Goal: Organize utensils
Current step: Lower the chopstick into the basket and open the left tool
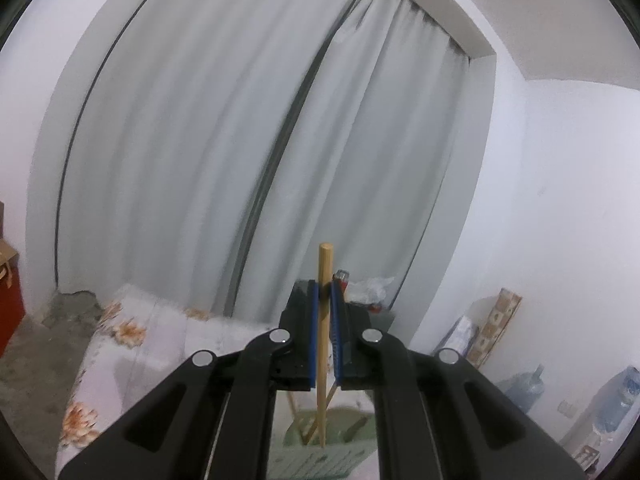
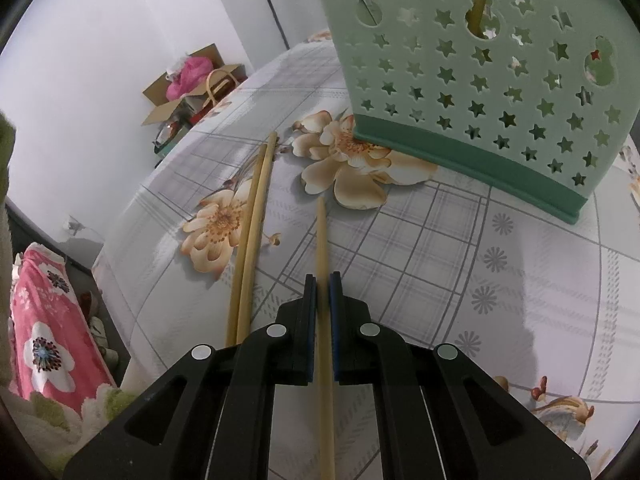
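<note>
My left gripper [image 1: 325,292] is shut on a wooden chopstick [image 1: 323,344] that stands upright, its lower end inside the green utensil holder [image 1: 320,460] seen below the fingers. Another stick leans in the holder. My right gripper [image 2: 322,284] is shut on a wooden chopstick [image 2: 321,236] that lies along the fingers, its tip pointing toward the green star-holed utensil holder [image 2: 480,80] on the flowered tablecloth [image 2: 440,260]. Two more chopsticks [image 2: 252,232] lie side by side on the cloth to the left of the right gripper.
White curtains [image 1: 224,140] fill the back of the left wrist view, with water bottles [image 1: 524,388] on the floor at right. In the right wrist view a cardboard box of items [image 2: 192,88] sits past the table's far edge and a pink flowered cloth [image 2: 48,340] lies lower left.
</note>
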`<state>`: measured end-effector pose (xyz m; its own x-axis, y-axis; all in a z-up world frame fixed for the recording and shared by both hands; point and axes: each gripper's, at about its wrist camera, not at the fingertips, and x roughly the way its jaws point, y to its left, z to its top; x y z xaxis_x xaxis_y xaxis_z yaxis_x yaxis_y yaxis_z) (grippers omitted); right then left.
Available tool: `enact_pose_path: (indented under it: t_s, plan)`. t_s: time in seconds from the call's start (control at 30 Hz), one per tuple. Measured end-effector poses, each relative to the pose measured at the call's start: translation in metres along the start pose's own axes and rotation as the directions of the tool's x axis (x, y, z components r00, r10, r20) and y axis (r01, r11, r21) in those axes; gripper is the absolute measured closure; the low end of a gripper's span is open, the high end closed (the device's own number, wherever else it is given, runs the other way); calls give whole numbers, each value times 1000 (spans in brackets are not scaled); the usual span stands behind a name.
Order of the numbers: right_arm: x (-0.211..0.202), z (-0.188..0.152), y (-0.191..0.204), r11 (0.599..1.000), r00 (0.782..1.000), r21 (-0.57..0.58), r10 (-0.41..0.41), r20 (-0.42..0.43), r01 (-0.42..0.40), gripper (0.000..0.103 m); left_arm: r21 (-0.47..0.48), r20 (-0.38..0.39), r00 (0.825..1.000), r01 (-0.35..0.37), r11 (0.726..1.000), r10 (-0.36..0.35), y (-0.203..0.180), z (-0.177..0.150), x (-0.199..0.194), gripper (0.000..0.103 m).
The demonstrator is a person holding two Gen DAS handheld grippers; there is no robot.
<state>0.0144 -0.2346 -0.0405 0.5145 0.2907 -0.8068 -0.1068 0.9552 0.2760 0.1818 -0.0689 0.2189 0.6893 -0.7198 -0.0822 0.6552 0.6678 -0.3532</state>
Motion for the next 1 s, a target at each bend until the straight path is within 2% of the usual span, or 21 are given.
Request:
enact_pose_path:
  t_s: [0.1, 0.33, 0.57, 0.77, 0.83, 0.9, 1.0]
  plan:
    - [-2, -1, -1, 1000, 1000, 0, 6, 0, -6, 98, -16, -8, 1000, 11, 1000, -11, 0, -3, 19, 98]
    - [-6, -2, -7, 1000, 1000, 6, 21, 1, -21, 98, -1, -48, 998, -50, 999, 50, 7, -30, 54, 98]
    - [-9, -3, -10, 1000, 1000, 11, 28, 1, -28, 98, -65, -141, 987, -80, 995, 70, 26, -59, 69, 97]
    - [-10, -4, -10, 1000, 1000, 10, 23, -1, -23, 98, -88, -202, 976, -103, 991, 84, 34, -74, 65, 97]
    - [-10, -4, -8, 1000, 1000, 6, 15, -3, -15, 98, -82, -207, 973, -117, 990, 98, 35, -77, 58, 92]
    - [-9, -3, -5, 1000, 1000, 1, 7, -5, -7, 98, -76, -207, 971, -138, 987, 120, 37, -79, 51, 80]
    - [-6, 0, 0, 1000, 1000, -8, -1, -11, 1, 98, -78, -204, 966, -176, 981, 157, 41, -81, 35, 69]
